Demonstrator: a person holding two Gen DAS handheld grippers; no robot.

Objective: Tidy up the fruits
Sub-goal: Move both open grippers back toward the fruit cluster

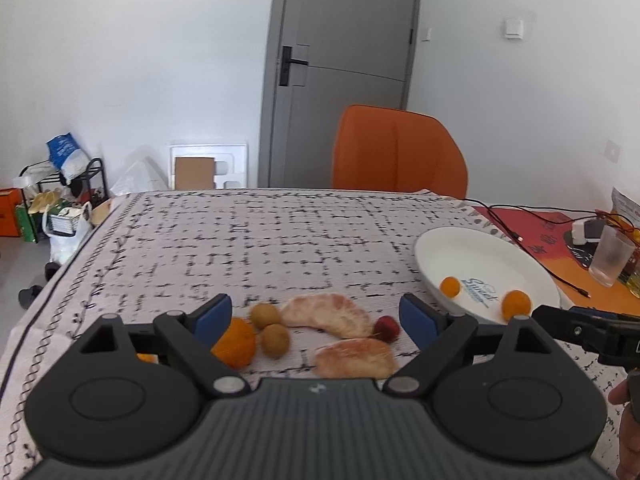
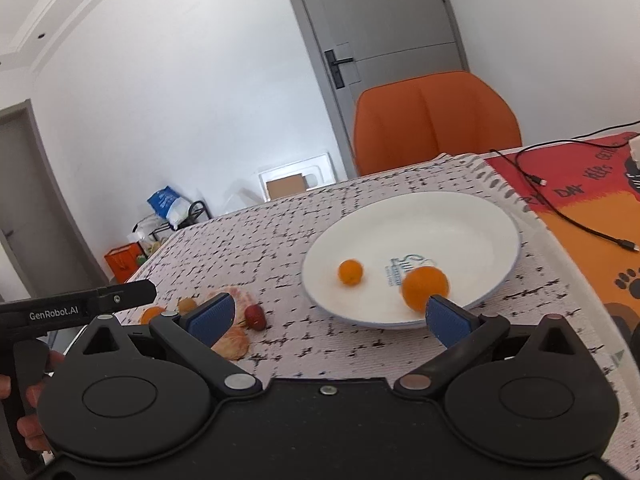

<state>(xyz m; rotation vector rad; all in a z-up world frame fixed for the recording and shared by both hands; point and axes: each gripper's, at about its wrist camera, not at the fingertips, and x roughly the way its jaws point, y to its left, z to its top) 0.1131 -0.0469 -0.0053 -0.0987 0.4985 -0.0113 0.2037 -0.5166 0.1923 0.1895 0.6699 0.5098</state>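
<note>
- The left tongs (image 1: 316,318) are seen wide apart with nothing between the pads; they hang over the loose fruit on the table (image 1: 248,240).
- The right tongs (image 2: 328,318) are likewise spread wide and hold nothing; they sit just before the near rim of the white plate (image 2: 472,216).
- Two small oranges are seen in the plate: a smaller one (image 2: 351,272) at about 9 o'clock of the plate's middle, a larger one (image 2: 425,288) at about 6 o'clock, close to the near rim and just beyond the right pad.
- Still on the cloth are two pomelo segments (image 1: 326,316), two brown longans (image 1: 275,340), a red fruit (image 1: 387,329) and an orange (image 1: 236,344) by the left pad.
- Risk, as a judgement: the oranges in the plate look blurred and may be rolling; the larger one could climb the shallow rim and drop off if nudged.
- The soft pomelo flesh could be crushed or torn by a hard squeeze; the round longans could squirt out sideways.
- The two tools are close together, so a clash is possible.
- Only the left view shows the plastic cup (image 1: 612,256) at 3 o'clock of the plate and all the loose fruit clearly.
- Only the right view shows the plate whole, with both oranges' places in it.
</note>
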